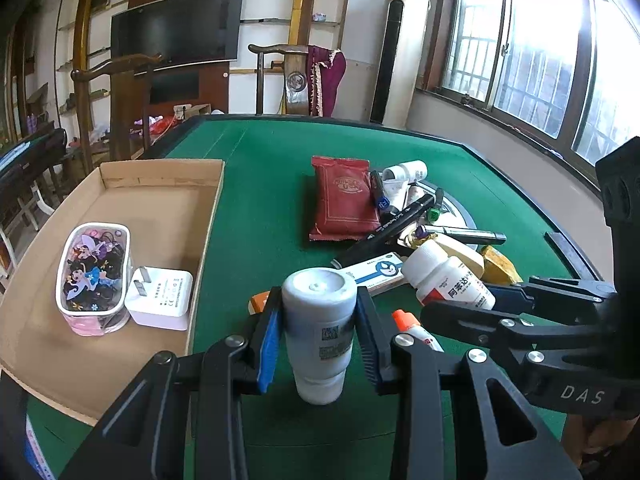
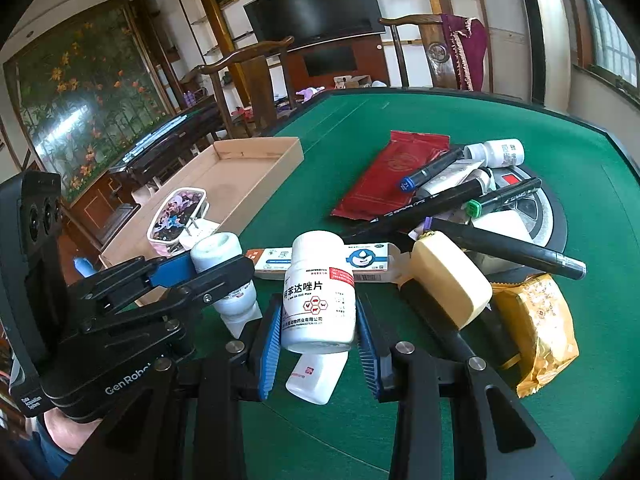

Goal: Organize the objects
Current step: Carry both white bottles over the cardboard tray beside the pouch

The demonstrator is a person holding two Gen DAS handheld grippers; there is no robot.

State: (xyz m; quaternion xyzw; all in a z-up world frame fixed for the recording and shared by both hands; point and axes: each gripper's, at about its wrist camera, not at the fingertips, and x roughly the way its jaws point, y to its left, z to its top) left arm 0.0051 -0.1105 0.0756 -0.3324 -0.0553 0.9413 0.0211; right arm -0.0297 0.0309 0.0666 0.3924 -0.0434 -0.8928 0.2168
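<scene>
Starting at the left, the box (image 1: pixel 120 184) already holds a pouch (image 1: pixel 94 276) and a white charger (image 1: pixel 160 300) at its near end, so the far end is the free space to aim for. The left claw (image 1: pixel 318 324) is clamped on a grey bottle (image 1: pixel 318 312), pads on both sides, just right of the box's near corner; I judge the step in hand is carrying it over the wall, so lift it enough to clear the rim, set it down beyond the charger, and only then let go. Just to its right, the right claw (image 2: pixel 318 340) grips a labelled white bottle (image 2: pixel 318 292) at the near edge of the pile on the green surface (image 2: pixel 400 120). The two claws sit nearly touching, so move one at a time. Pull the white bottle straight up, since a carton (image 2: pixel 320 262) and yellow block (image 2: pixel 450 276) lie right behind it.
</scene>
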